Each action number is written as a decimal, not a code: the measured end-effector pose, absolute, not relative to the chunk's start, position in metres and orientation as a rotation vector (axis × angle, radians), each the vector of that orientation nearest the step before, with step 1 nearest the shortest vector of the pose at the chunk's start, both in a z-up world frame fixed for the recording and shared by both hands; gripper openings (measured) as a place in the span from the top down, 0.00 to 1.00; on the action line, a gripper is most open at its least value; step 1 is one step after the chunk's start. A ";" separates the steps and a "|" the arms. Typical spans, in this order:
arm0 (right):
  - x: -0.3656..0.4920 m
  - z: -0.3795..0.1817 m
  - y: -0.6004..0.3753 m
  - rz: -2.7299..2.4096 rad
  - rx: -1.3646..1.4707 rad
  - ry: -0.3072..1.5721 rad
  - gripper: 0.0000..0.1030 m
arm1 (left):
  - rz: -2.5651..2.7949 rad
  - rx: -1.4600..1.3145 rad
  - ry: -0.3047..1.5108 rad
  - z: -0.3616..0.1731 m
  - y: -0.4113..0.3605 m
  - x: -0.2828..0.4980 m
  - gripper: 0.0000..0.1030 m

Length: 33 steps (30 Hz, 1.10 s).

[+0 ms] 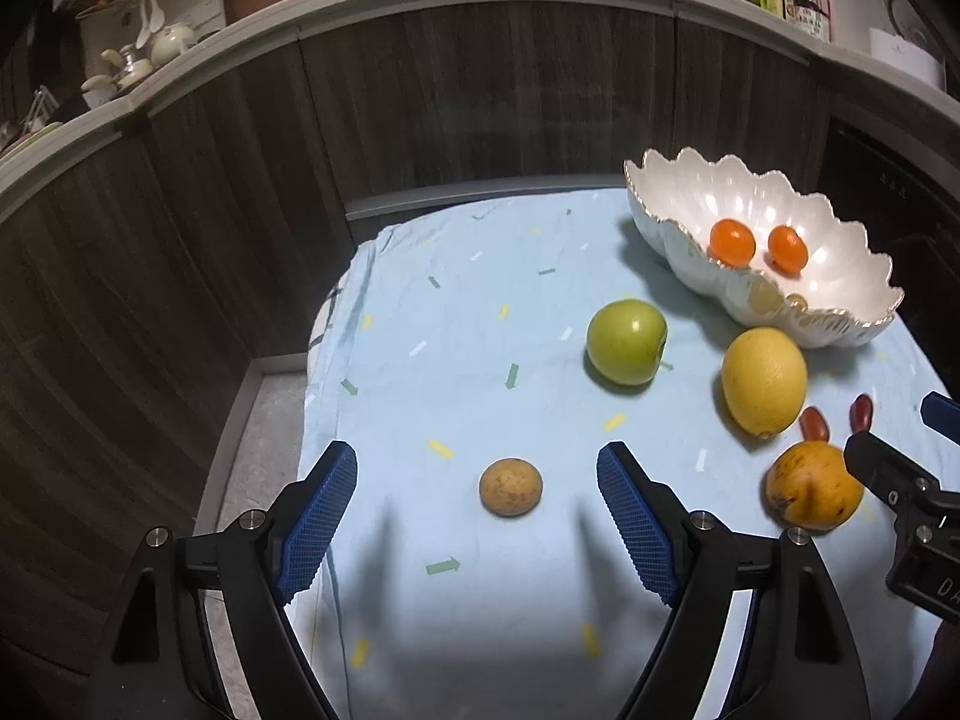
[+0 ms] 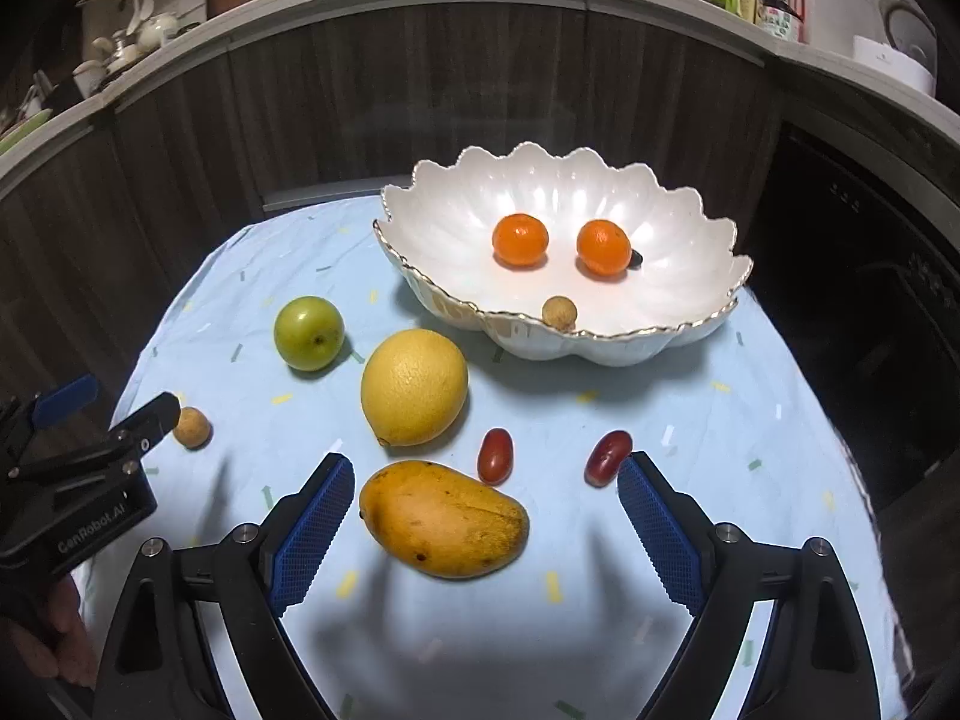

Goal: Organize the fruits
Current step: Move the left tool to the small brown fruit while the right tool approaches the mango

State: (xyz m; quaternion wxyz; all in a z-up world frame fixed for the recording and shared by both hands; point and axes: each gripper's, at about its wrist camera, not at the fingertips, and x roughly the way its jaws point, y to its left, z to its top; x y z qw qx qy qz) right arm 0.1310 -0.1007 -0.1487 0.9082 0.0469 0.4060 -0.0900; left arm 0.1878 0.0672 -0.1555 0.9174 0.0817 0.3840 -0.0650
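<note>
A white scalloped bowl stands at the back of the blue cloth and holds two oranges and a small brown longan. On the cloth lie a green apple, a yellow lemon, a mango, two red grape tomatoes and another brown longan. My left gripper is open, with that longan between its fingers, apart from both. My right gripper is open above the mango.
The cloth covers a small table with its left edge near a dark wood cabinet wall. A counter above carries bottles, a pan and crockery. A dark appliance front stands at the right.
</note>
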 end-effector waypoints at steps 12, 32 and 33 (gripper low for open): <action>0.142 -0.175 -0.094 -0.242 0.135 0.908 0.12 | -0.194 0.202 0.811 -0.173 0.067 0.202 0.21; 0.158 -0.205 -0.089 -0.260 0.151 0.962 0.07 | -0.218 0.172 0.883 -0.199 0.065 0.217 0.38; 0.158 -0.206 -0.089 -0.258 0.150 0.963 0.07 | -0.219 0.172 0.883 -0.199 0.065 0.217 0.41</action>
